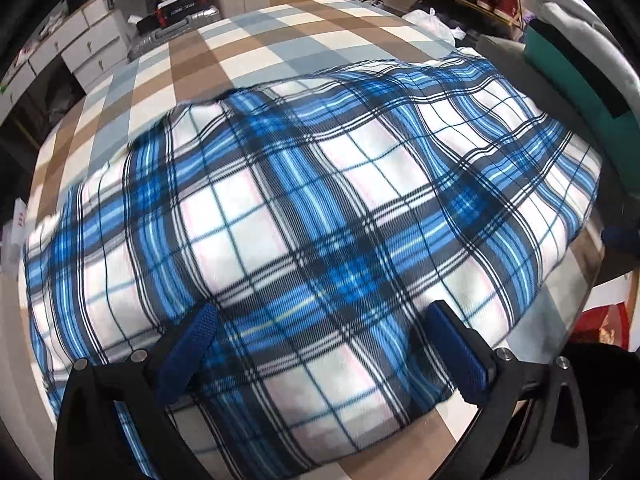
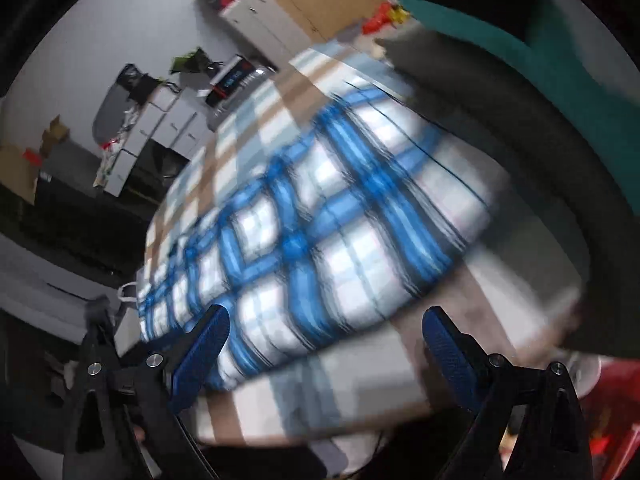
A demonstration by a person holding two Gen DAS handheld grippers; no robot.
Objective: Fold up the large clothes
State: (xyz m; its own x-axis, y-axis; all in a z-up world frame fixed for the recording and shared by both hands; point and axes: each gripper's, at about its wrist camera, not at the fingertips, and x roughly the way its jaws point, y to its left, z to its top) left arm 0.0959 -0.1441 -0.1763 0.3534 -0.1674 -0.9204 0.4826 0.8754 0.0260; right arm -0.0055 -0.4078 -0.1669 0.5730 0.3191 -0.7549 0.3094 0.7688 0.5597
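Between folds: both tools, left (image 1: 324, 344) and right (image 2: 324, 344), wide and empty over plaid blanket (image 1: 312, 208); next, gripping near-edge corners.

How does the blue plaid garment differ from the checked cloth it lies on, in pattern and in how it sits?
The blue plaid garment has thin dark lines crossing bright blue bands on white; the checked cloth has broad plain blocks of brown, grey-blue and cream. The garment is rumpled and covers only part of the surface; the cloth lies flat and stretches past it at the far and near sides. Both are checked fabrics.
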